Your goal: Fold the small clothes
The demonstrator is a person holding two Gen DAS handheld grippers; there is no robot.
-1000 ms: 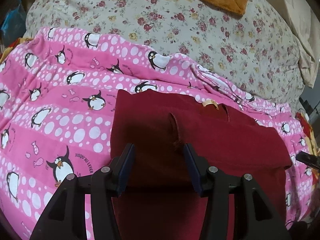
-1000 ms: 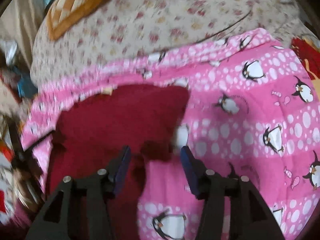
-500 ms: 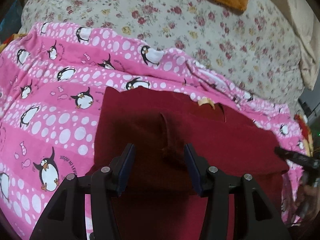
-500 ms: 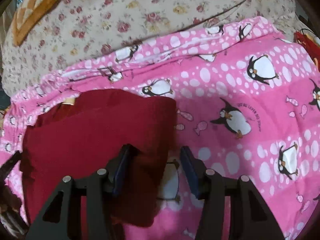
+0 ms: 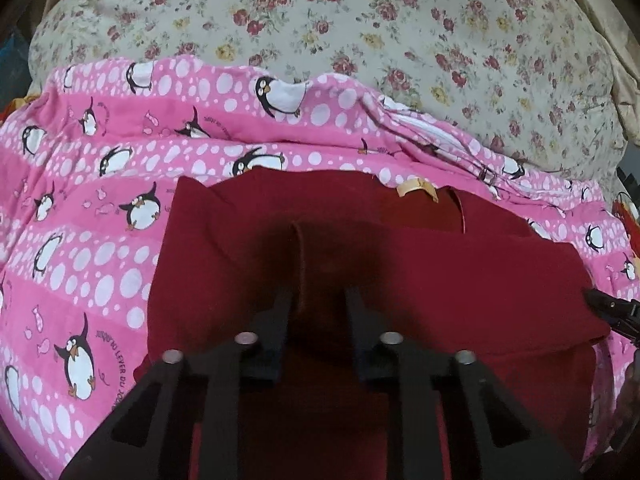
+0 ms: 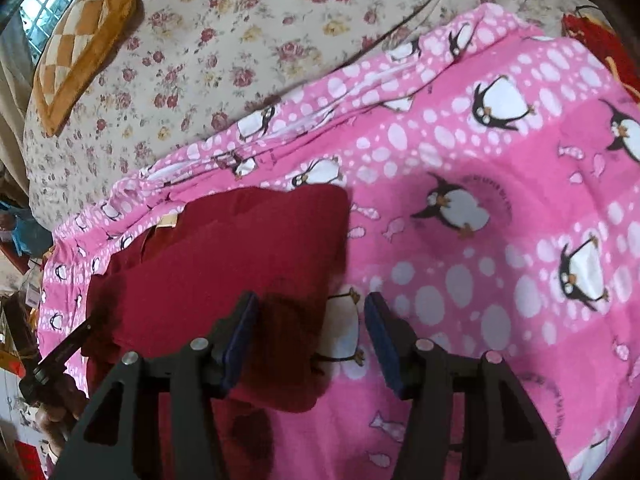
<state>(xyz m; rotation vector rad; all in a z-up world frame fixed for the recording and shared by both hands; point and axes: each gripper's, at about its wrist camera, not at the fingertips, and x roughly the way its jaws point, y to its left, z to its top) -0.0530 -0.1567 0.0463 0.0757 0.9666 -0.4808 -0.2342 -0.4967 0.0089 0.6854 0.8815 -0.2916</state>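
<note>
A dark red garment (image 5: 420, 272) lies folded on a pink penguin-print blanket (image 5: 92, 208); a small tan label (image 5: 416, 189) shows near its far edge. My left gripper (image 5: 318, 300) is low over the garment's near part, jaws narrowed around a raised ridge of red cloth; whether they pinch it I cannot tell. In the right wrist view the garment (image 6: 224, 264) lies left of centre on the blanket (image 6: 500, 240). My right gripper (image 6: 310, 308) is open, straddling the garment's right edge.
A floral bedspread (image 5: 360, 32) lies beyond the blanket, also in the right wrist view (image 6: 240, 40). An orange checked cushion (image 6: 80, 40) sits at the far left. The other gripper's tip shows at the right edge (image 5: 612, 308).
My left gripper's jaws have narrowed around the cloth ridge and the view shifted right over the garment. My right gripper swung onto the garment's right edge and stayed open.
</note>
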